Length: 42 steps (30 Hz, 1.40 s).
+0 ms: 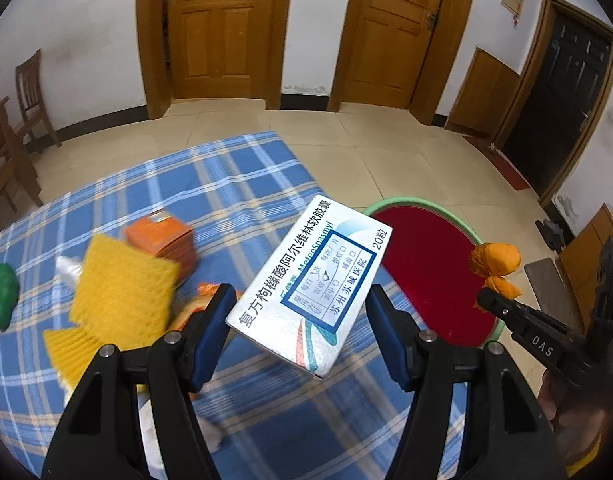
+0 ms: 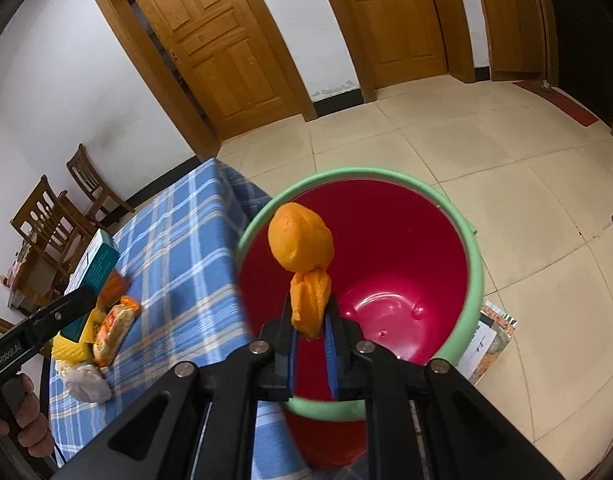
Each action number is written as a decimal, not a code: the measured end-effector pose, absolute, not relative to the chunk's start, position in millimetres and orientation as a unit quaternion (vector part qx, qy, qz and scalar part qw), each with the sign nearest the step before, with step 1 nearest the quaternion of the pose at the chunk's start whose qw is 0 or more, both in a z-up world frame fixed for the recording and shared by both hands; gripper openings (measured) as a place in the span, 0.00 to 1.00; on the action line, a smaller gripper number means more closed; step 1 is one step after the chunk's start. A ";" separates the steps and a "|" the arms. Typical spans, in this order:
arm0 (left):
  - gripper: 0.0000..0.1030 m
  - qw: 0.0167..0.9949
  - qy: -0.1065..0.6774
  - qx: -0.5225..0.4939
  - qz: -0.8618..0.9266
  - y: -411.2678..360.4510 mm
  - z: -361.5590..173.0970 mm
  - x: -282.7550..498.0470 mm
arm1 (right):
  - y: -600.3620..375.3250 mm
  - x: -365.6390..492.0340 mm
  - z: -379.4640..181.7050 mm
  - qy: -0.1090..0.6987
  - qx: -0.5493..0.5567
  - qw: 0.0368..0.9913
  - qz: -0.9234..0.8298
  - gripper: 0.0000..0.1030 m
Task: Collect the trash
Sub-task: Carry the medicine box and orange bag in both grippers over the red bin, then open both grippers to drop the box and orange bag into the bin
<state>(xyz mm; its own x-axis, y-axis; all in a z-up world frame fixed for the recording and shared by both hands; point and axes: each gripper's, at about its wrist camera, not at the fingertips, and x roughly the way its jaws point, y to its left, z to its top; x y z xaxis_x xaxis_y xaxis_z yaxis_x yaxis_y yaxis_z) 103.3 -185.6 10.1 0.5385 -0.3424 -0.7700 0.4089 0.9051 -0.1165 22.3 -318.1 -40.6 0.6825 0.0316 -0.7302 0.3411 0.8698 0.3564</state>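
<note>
tilting downward, the right gripper (image 2: 311, 320) is clamped on a knotted orange bag (image 2: 302, 248) over the red bin (image 2: 472, 264). a medicine box (image 1: 310, 286) is gripped between the left gripper (image 1: 300, 312) fingers, above the checked tablecloth (image 1: 234, 184), where a yellow sponge (image 1: 122, 292) lies

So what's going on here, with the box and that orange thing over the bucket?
A person is clearing trash off a table covered in a blue plaid cloth, with a gripping tool in each hand. The right tool is shut on the tail of a knotted orange bag, holding it over the open red bucket beside the table. The left tool grips a white medicine box above the cloth. A yellow scrubber, an orange box and wrappers lie on the table.
</note>
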 end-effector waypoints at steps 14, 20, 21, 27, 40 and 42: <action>0.65 0.859 0.443 0.073 -0.247 -240.4 -6.5 116.8 | -347.6 7.0 -39.6 0.371 0.260 0.885 -0.109 0.38; 0.65 0.847 0.452 0.086 -0.268 -265.9 -16.3 119.3 | -353.8 -1.4 -30.8 0.358 0.267 0.887 -0.119 0.40; 0.65 0.845 0.453 0.087 -0.271 -269.0 -17.1 119.6 | -354.9 -2.6 -30.2 0.357 0.269 0.887 -0.120 0.41; 0.68 0.839 0.455 0.085 -0.288 -279.6 -17.8 120.1 | -359.2 -8.6 -31.5 0.356 0.276 0.884 -0.126 0.43; 0.70 0.850 0.450 0.058 -0.269 -249.3 4.0 103.3 | -346.0 -13.3 -21.3 0.355 0.272 0.887 -0.115 0.50; 0.70 0.853 0.449 0.053 -0.261 -240.0 8.0 100.1 | -341.9 -13.0 -18.9 0.355 0.270 0.888 -0.110 0.51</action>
